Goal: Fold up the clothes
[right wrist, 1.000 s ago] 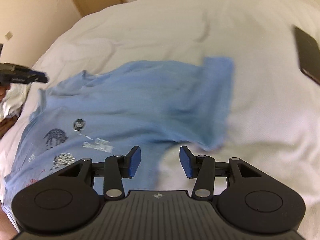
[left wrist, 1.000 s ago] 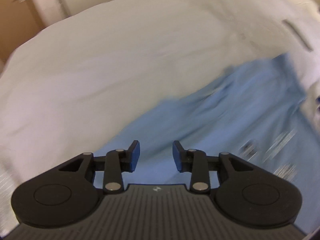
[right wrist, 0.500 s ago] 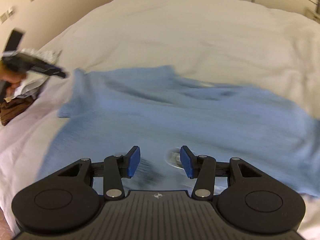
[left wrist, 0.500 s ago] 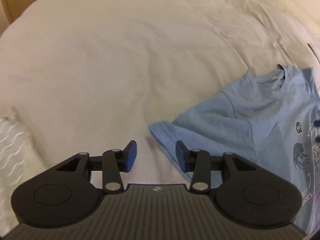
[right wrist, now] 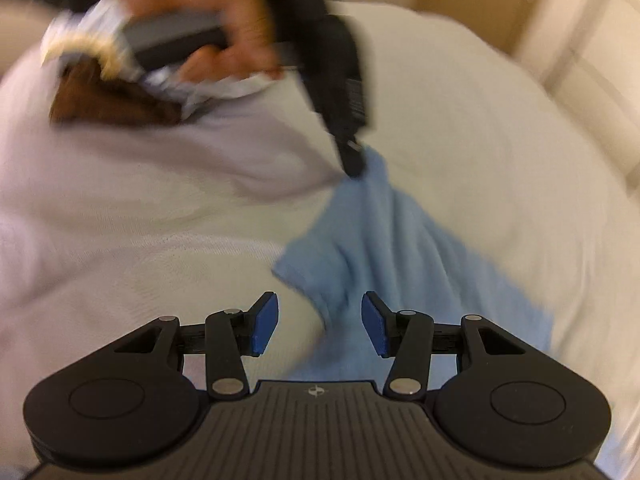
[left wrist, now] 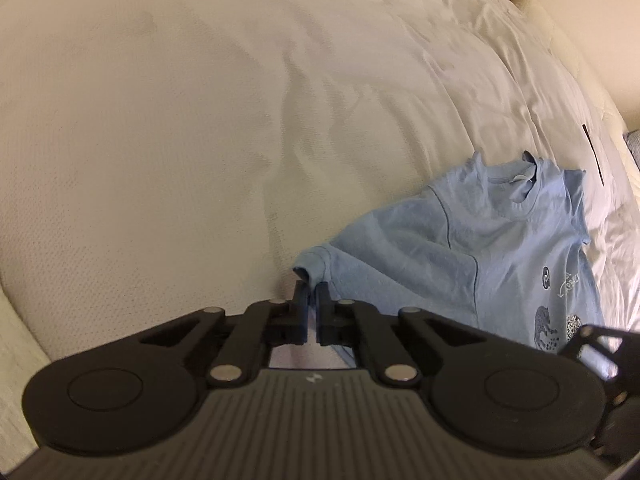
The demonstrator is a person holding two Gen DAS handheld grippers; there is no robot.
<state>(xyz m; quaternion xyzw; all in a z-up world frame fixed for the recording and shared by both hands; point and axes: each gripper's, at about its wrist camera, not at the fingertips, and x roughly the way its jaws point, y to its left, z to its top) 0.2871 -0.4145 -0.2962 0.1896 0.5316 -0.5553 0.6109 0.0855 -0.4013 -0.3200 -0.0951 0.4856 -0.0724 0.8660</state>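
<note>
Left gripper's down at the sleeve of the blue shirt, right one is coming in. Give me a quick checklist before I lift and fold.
1. left gripper shut at the sleeve hem: ok, jaws closed there.
2. Fabric actually pinched between its pads: cannot tell from the left wrist view; in the right wrist view its tip meets the blue t-shirt.
3. right gripper open for a grab: ok, jaws apart, shirt edge lies under the gap, not gripped.
4. Right view sharp enough to aim: not ok, blurred.
5. Shirt flat on the bed cover: not ok, collar and sleeve are rumpled.
</note>
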